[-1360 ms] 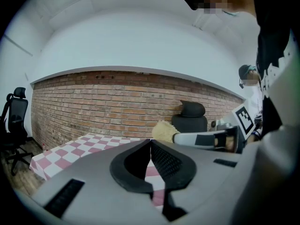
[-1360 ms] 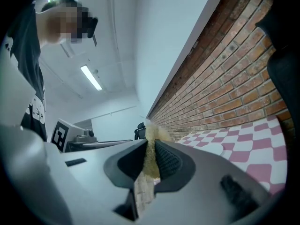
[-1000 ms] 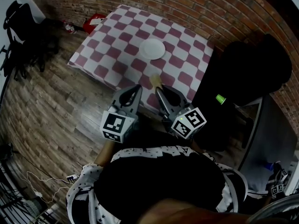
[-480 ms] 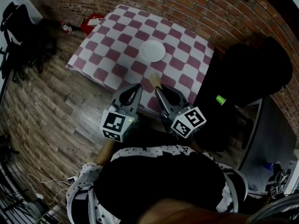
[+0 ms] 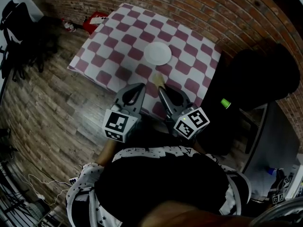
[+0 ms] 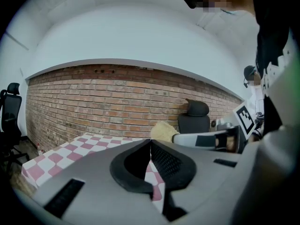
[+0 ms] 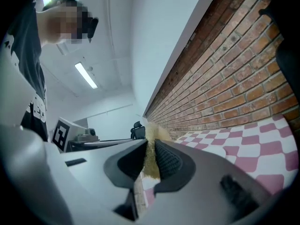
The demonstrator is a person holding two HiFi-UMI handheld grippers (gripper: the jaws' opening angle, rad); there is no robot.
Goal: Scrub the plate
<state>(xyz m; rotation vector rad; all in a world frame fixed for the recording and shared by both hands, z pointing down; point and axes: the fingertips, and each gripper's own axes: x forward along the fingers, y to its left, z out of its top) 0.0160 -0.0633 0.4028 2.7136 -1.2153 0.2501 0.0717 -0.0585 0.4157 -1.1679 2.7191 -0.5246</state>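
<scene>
The round white plate (image 5: 157,54) has slid slightly down-frame, nearer both tools, with the right tool (image 5: 161,90) pinching a yellow sponge (image 5: 157,80) and the left tool (image 5: 140,87) closed on nothing, so scrubbing lies ahead.

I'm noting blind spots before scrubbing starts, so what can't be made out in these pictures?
Head view: the plate is too small and dim to tell whether it's dirty.
Head view: the green object is too small to identify.
Right gripper view: the right claw hides most of the yellow sponge.
Left gripper view: no plate shows; the left claw fills the foreground.
</scene>
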